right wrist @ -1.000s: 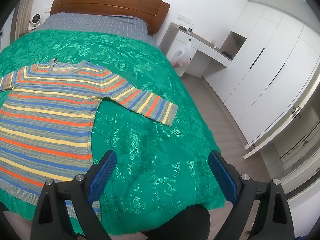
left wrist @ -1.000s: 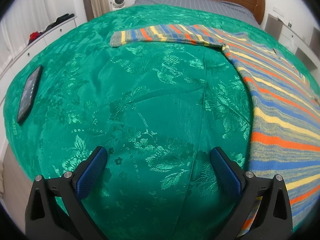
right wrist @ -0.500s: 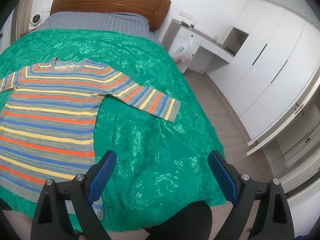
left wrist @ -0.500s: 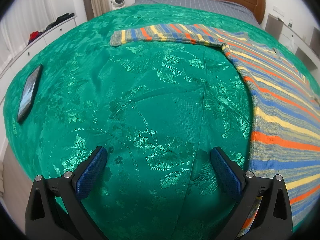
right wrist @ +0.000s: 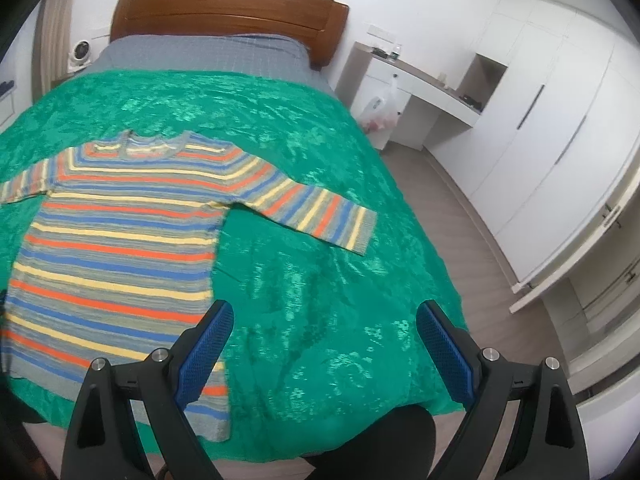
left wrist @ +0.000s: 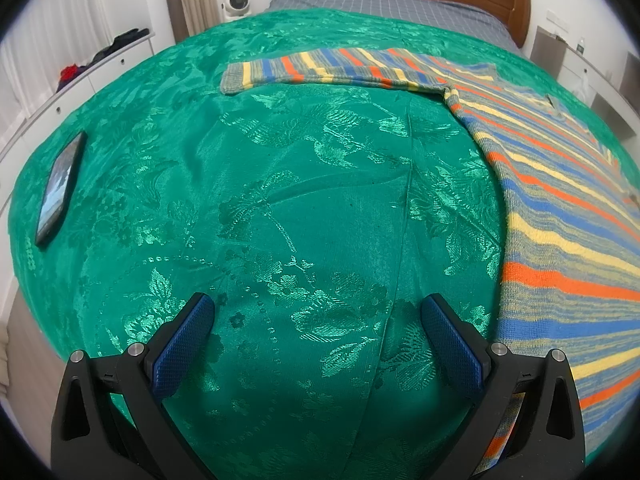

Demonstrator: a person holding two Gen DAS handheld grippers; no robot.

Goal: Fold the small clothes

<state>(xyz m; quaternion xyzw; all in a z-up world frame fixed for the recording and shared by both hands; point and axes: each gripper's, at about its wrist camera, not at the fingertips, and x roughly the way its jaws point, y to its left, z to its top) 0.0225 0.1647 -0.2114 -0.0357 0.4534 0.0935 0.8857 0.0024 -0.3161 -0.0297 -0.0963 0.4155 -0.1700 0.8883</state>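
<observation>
A striped sweater (right wrist: 116, 240) in blue, orange, yellow and grey lies flat on the green bedspread (right wrist: 320, 280), both sleeves spread out. Its right sleeve (right wrist: 316, 216) points toward the bed's right edge. In the left wrist view the sweater's body (left wrist: 560, 216) is at the right and its left sleeve (left wrist: 320, 68) runs across the top. My left gripper (left wrist: 316, 316) is open and empty above bare bedspread, left of the hem. My right gripper (right wrist: 324, 324) is open and empty above the bedspread, right of the sweater's lower side.
A dark phone (left wrist: 60, 188) lies on the bedspread (left wrist: 280, 200) near its left edge. A wooden headboard (right wrist: 224, 8) and grey sheet are at the far end. White wardrobes (right wrist: 540, 128) and a desk stand right of the bed; a low cabinet (left wrist: 80, 76) stands at left.
The right gripper has shifted left and back, so more of the sweater and its collar show. The left gripper has barely moved. Both stay open.
</observation>
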